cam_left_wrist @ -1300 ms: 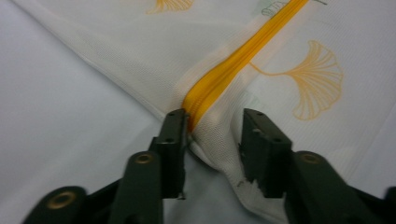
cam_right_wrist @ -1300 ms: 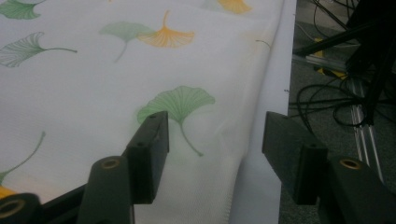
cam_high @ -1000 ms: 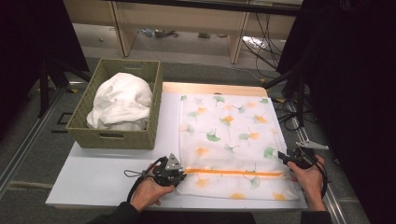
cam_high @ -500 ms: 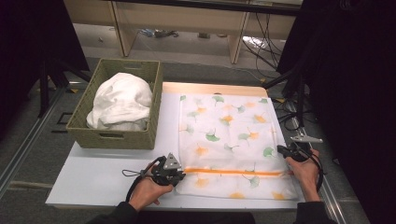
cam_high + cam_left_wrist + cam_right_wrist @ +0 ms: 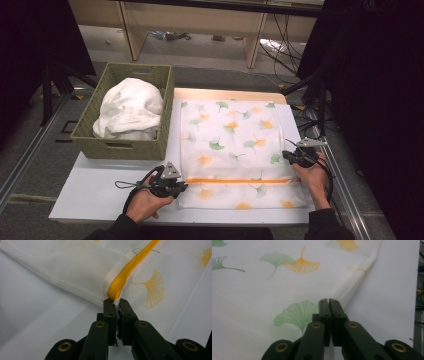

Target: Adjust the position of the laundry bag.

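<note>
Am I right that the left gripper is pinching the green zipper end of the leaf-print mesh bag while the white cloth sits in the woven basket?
Not quite: the zipper is orange, not green, as the left gripper view shows. The left gripper does pinch its end on the mesh bag, and the white cloth sits in the woven basket.

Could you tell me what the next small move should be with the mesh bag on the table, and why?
Probably draw the right gripper away from the left gripper to tension the mesh bag: the left is shut on the end of the orange zipper, the right shut at the bag's side edge.
</note>
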Tool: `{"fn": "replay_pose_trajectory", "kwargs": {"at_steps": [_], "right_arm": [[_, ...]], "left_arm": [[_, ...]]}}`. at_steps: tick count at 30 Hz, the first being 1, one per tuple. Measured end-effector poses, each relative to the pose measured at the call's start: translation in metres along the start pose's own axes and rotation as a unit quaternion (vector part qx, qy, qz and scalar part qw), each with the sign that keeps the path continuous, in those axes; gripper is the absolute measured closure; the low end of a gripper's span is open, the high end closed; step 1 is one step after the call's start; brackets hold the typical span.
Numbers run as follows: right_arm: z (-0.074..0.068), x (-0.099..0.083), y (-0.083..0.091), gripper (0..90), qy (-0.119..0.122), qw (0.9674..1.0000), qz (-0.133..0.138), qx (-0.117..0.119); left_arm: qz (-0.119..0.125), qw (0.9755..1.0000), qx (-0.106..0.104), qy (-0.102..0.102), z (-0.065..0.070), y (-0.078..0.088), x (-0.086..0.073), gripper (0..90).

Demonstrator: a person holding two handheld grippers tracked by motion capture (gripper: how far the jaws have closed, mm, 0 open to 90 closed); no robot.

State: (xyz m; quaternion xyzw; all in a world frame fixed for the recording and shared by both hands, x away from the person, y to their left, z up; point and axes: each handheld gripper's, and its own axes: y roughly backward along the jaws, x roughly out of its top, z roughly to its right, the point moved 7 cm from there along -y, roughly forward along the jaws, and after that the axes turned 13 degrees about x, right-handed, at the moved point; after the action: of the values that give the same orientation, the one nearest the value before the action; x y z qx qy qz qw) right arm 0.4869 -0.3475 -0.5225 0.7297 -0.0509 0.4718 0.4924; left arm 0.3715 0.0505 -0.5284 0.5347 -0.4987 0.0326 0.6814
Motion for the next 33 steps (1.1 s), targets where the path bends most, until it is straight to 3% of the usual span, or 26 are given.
{"fn": "replay_pose_trajectory", "kwargs": {"at_steps": [5, 9, 11, 12, 15, 17, 18, 19, 21, 23, 27, 28, 33], "right_arm": [[-0.011, 0.005, -0.006, 90.0, -0.005, 0.9999, 0.0, 0.009], [-0.017, 0.009, -0.012, 90.0, 0.016, 0.9997, -0.001, 0.02], [-0.019, 0.009, -0.012, 90.0, 0.011, 0.9997, 0.0, 0.021], [-0.023, 0.008, -0.011, 90.0, -0.008, 0.9997, -0.005, 0.023], [-0.021, 0.008, -0.013, 90.0, 0.011, 0.9997, -0.003, 0.022], [-0.023, 0.008, -0.013, 90.0, 0.002, 0.9997, -0.004, 0.026], [-0.021, 0.008, -0.013, 90.0, 0.024, 0.9993, -0.005, 0.026], [-0.024, 0.008, -0.014, 90.0, 0.014, 0.9995, -0.006, 0.028], [-0.024, 0.008, -0.014, 90.0, 0.023, 0.9993, -0.005, 0.028], [-0.025, 0.007, -0.013, 90.0, 0.016, 0.9995, -0.009, 0.024], [-0.026, 0.007, -0.014, 90.0, 0.012, 0.9995, -0.007, 0.03], [-0.027, 0.007, -0.015, 90.0, 0.01, 0.9994, -0.005, 0.031], [-0.024, 0.007, -0.015, 86.9, 0.021, 0.9991, -0.003, 0.035]], "left_arm": [[0.002, 0.9998, 0.01, 0.016, -0.012, 0.008, -0.002, 85.6], [-0.003, 0.9996, 0.017, 0.022, -0.018, 0.012, -0.008, 85.5], [-0.002, 0.9997, 0.014, 0.019, -0.018, 0.013, -0.01, 85.5], [-0.004, 0.9998, 0.014, 0.011, -0.019, 0.014, -0.011, 85.5], [-0.009, 0.9996, 0.017, 0.019, -0.018, 0.013, -0.012, 85.4], [-0.011, 0.9997, 0.015, 0.018, -0.018, 0.013, -0.013, 85.3], [-0.011, 0.9997, 0.014, 0.02, -0.018, 0.013, -0.013, 85.2], [-0.012, 0.9997, 0.015, 0.016, -0.02, 0.013, -0.014, 85.2], [-0.011, 0.9995, 0.016, 0.023, -0.02, 0.014, -0.014, 85.1], [-0.013, 0.9994, 0.019, 0.028, -0.022, 0.015, -0.015, 84.7], [-0.011, 0.9995, 0.025, 0.016, -0.025, 0.015, -0.014, 84.5], [-0.014, 0.9993, 0.024, 0.025, -0.024, 0.015, -0.015, 84.3], [-0.017, 0.999, 0.03, 0.028, -0.025, 0.016, -0.013, 78.0]]}}
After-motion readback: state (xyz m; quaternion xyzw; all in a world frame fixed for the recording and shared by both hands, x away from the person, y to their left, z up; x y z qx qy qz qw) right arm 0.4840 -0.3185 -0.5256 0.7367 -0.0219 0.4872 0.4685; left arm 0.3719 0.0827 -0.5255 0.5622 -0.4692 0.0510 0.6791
